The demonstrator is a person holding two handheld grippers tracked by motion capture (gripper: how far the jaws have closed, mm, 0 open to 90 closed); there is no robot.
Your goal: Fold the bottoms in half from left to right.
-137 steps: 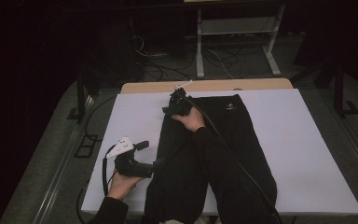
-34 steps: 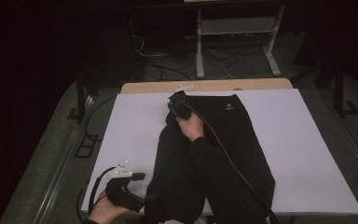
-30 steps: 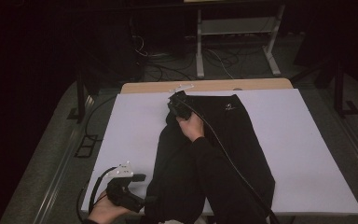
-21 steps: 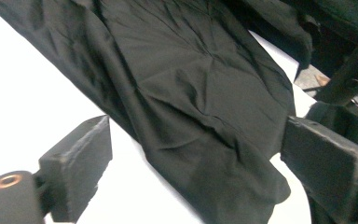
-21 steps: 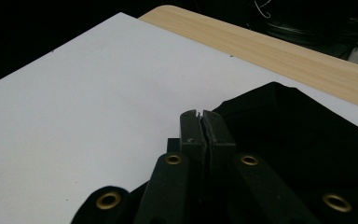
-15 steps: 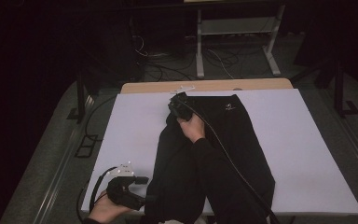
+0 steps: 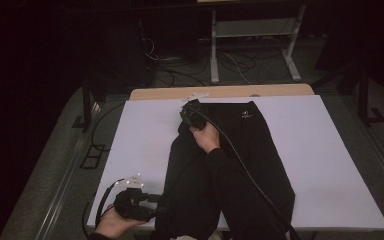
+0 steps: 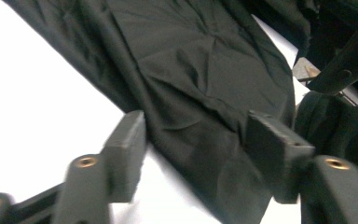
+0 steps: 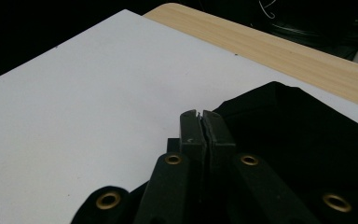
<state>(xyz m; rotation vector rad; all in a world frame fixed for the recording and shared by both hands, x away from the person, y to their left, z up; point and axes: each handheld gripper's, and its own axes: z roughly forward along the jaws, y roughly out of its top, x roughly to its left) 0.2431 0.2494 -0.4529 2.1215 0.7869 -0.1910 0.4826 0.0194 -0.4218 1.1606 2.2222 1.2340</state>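
A black garment [image 7: 260, 150], like trousers, lies lengthwise on the white board [image 7: 330, 145]. My right gripper [image 7: 186, 111] rests on its far left corner, and its cable trails back over the cloth. In the right gripper view the right gripper [image 9: 200, 122] is shut, tips together, with the black garment [image 9: 284, 135] just under and beside it. My left gripper [image 7: 155, 210] sits at the near left edge of the board, by the hem. In the left gripper view the left gripper [image 8: 198, 140] has just been closing; the garment's [image 8: 191, 60] edge lies between its jaws, and the pads stand clear of it.
The white board [image 9: 74, 93] overlies a wooden tabletop [image 7: 220, 92] whose strip shows at the far edge. Behind the table stand a metal frame [image 7: 252, 35] and floor cables [image 7: 180, 60]. A dark sleeve [image 7: 230, 190] runs over the garment.
The left gripper's jaws have narrowed around the hem edge. Neither hand has shifted over the last second; several seconds ago the left hand was farther up the board.
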